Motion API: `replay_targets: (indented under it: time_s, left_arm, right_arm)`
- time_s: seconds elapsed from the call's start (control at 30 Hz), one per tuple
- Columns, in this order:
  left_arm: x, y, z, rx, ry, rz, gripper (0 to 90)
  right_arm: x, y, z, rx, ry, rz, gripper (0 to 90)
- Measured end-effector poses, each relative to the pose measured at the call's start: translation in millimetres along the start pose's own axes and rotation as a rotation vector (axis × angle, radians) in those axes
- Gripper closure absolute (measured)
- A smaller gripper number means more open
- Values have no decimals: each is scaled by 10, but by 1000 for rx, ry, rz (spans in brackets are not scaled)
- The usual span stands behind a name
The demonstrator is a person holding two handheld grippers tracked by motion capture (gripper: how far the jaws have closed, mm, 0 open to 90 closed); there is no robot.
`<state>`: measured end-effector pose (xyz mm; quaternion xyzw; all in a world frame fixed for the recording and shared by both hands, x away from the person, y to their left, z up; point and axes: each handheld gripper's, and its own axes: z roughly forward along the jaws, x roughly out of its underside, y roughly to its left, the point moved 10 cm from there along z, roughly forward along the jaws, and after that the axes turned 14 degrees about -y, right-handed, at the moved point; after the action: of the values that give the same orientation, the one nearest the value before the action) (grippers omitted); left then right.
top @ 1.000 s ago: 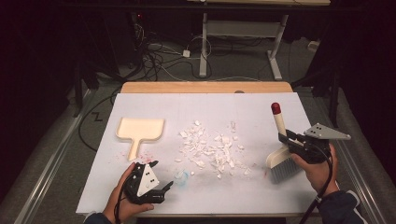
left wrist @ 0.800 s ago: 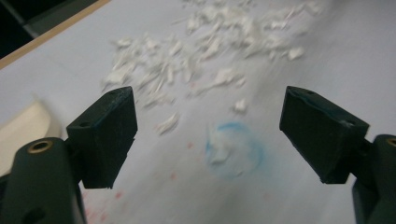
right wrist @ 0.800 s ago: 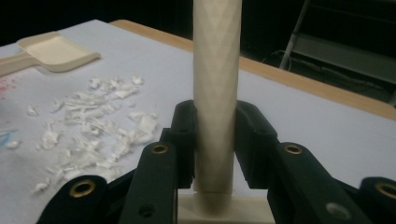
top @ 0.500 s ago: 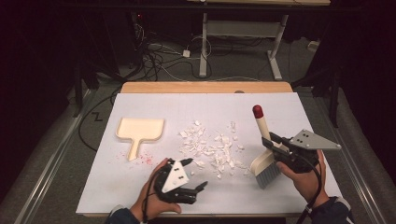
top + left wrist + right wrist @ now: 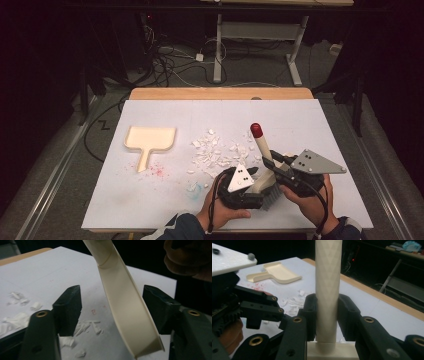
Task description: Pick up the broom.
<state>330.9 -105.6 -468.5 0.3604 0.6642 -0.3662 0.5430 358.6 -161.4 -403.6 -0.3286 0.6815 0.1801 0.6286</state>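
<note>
The right gripper (image 5: 325, 315) had its fingers (image 5: 310, 312) pressed firmly on the cream handle of the brush (image 5: 328, 285), low on the shaft, just above the head. The handle stood nearly upright between them, tilted toward 11 o'clock in the high view, with its red tip on top. This low grip probably gave good control of the bristles for sweeping.

The left gripper (image 5: 112, 310) was not gripping yet. Its fingers (image 5: 68, 307) had just been closing, and the wide cream head of the brush stood between them — nearer to the finger at 3 o'clock, with a clear gap to the finger at 9 o'clock, so neither finger pressed on it. It seemed the left hand came to steady or take over the brush.

In the high view the two grippers met at the near edge of the counter (image 5: 165, 110), the left gripper (image 5: 250, 187) just at 9 o'clock of the brush head. The paper scraps (image 5: 215, 152) lay at 11 o'clock of the grippers, near them. The dustpan (image 5: 150, 140) lay well apart, at 10 o'clock, open mouth away from the person — ready to receive the scraps.
</note>
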Motion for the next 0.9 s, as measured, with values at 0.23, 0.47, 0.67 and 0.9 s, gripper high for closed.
replay_targets:
  time_s: [0.23, 0.47, 0.67, 0.9]
  left_arm:
    - [-7, 32, -53, 27, -5, -3, 586]
    - [-30, 164, -298, 52, 93, 87, 649]
    - [16, 182, -558, 158, 169, 151, 649]
    - [38, 98, -774, 263, 187, 178, 648]
  right_arm:
    - [-45, 29, -32, -1, -24, 2, 714]
    - [-103, 76, -109, -125, -74, 15, 655]
    - [40, 187, -180, -325, 20, -78, 493]
    - [320, 366, -145, -470, 146, -115, 391]
